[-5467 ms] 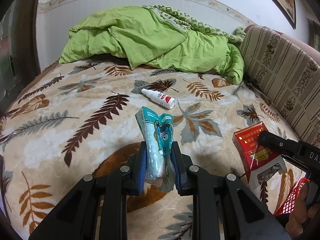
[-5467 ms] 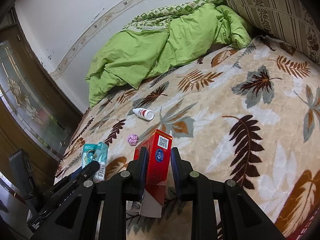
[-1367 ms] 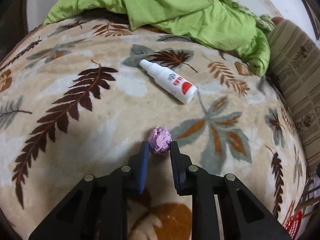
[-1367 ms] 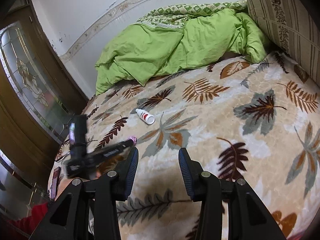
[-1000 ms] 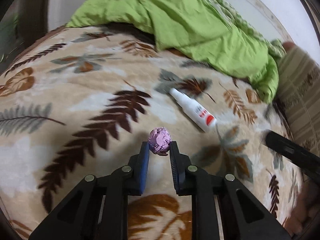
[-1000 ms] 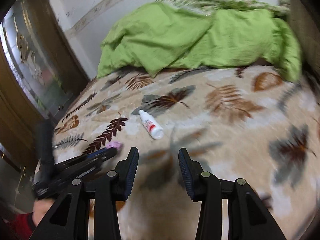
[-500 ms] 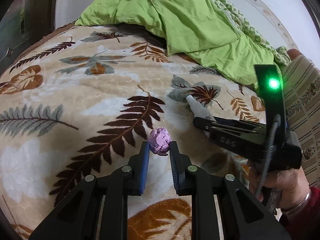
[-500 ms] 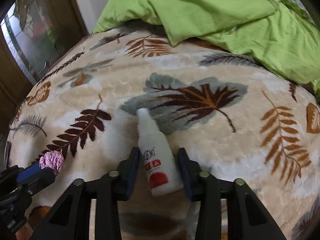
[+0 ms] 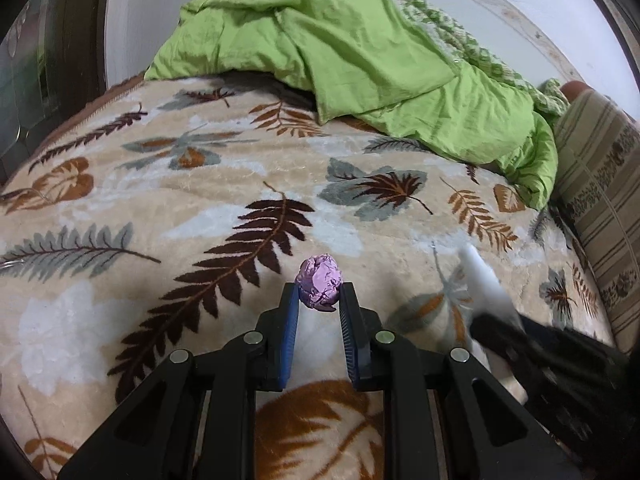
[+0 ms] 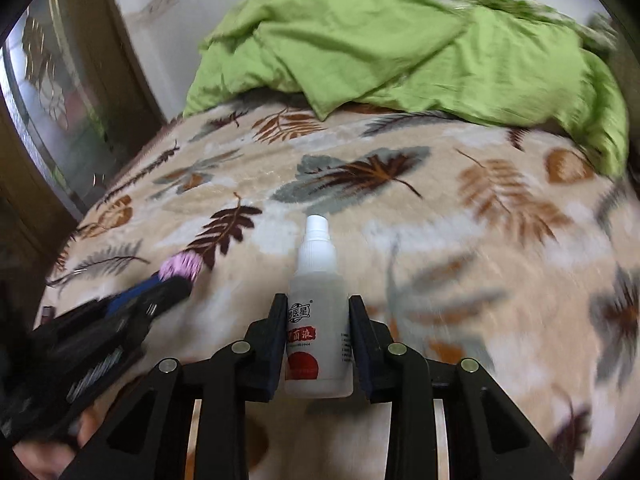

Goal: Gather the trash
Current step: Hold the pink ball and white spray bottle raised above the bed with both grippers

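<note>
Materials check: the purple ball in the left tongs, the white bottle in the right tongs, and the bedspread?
Purple ball: looks like crumpled foil or a metallised wrapper; sharp creases, faint sheen. Paper not ruled out.
White spray bottle: translucent matte plastic body, opaque white cap, printed red label.
Leaf-print bedspread: plush fleece-like fabric; fuzzy nap, soft dimpling.

Leaf-patterned blanket (image 9: pixel 168 216) covers the bed, green quilt (image 9: pixel 360 60) bunched against a white wall (image 9: pixel 132 20), possibly a glass-panelled door (image 10: pixel 60 92) alongside

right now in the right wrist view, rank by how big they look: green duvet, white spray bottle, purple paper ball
1. green duvet
2. white spray bottle, enlarged by nearness to the camera
3. purple paper ball, blurred
</note>
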The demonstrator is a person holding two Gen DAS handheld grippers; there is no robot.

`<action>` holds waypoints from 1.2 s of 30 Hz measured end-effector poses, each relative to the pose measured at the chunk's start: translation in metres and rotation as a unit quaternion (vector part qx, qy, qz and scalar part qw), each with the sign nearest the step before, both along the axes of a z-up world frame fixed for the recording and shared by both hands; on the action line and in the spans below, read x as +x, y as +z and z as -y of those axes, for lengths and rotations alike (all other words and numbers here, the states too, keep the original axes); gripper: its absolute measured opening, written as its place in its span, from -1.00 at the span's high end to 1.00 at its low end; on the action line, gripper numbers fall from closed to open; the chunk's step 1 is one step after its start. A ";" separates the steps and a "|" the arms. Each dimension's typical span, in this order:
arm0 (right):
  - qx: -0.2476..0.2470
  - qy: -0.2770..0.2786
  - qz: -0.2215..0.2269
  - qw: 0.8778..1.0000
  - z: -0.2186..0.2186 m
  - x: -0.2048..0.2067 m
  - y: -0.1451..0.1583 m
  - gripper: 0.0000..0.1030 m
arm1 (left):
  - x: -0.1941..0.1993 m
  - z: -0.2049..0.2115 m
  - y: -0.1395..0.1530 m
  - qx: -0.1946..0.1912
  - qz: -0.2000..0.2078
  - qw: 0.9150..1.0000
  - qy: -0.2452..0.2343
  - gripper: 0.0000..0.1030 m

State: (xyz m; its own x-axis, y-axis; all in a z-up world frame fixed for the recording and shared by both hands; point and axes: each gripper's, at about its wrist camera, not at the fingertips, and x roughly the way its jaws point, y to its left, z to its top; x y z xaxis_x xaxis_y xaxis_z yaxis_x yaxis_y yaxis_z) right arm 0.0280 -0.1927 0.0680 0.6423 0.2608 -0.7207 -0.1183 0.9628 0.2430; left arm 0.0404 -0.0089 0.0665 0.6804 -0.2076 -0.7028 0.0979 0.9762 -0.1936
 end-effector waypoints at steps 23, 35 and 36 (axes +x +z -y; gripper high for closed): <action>0.014 -0.085 0.049 0.995 0.016 -0.141 0.024 0.38 | -0.118 0.010 0.032 0.010 0.041 0.997 -0.069 0.62; -0.010 -0.120 0.034 0.992 0.013 -0.134 0.021 0.38 | -0.110 0.012 0.031 -0.005 0.056 0.993 -0.100 0.62; -0.011 -0.123 0.033 0.992 0.013 -0.132 0.022 0.38 | -0.109 0.013 0.032 -0.007 0.056 0.993 -0.103 0.62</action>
